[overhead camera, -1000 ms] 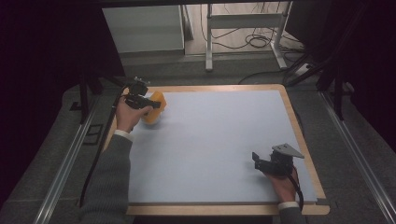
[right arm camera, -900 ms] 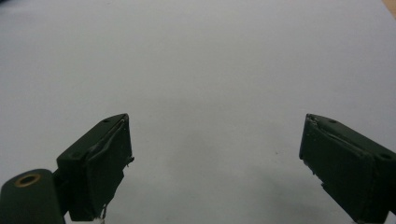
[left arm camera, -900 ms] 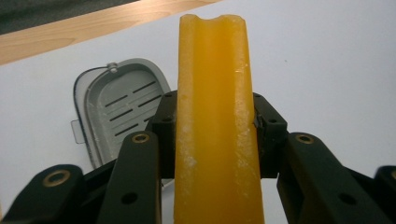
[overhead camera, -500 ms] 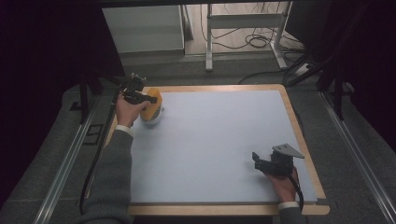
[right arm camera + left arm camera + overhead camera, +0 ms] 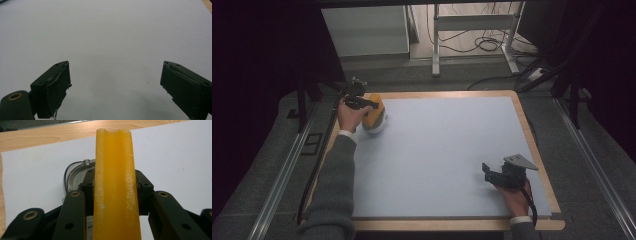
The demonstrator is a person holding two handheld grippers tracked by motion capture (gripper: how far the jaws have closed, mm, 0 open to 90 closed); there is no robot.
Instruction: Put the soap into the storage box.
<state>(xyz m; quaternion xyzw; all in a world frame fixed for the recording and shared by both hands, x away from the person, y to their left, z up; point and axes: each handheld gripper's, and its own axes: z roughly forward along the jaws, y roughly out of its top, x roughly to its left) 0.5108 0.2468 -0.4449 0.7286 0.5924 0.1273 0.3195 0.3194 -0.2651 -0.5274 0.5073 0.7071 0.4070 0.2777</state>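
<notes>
The counter (image 5: 447,150), under a pale sheet, is the landmark. At its far-left corner the left tool (image 5: 359,102) is clamped on an orange block (image 5: 115,185) above a round metal lid (image 5: 75,176). Near its front-right corner the right tool (image 5: 115,85) rests, jaws wide apart, holding nothing.

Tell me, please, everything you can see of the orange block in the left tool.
The orange block is a long, waxy-looking bar with a shallow groove along its face, a notched end and pale scuffs on its edges. The left tool is clamped on both its sides. It hangs above a round metal-rimmed thing near the table's far left corner.
</notes>
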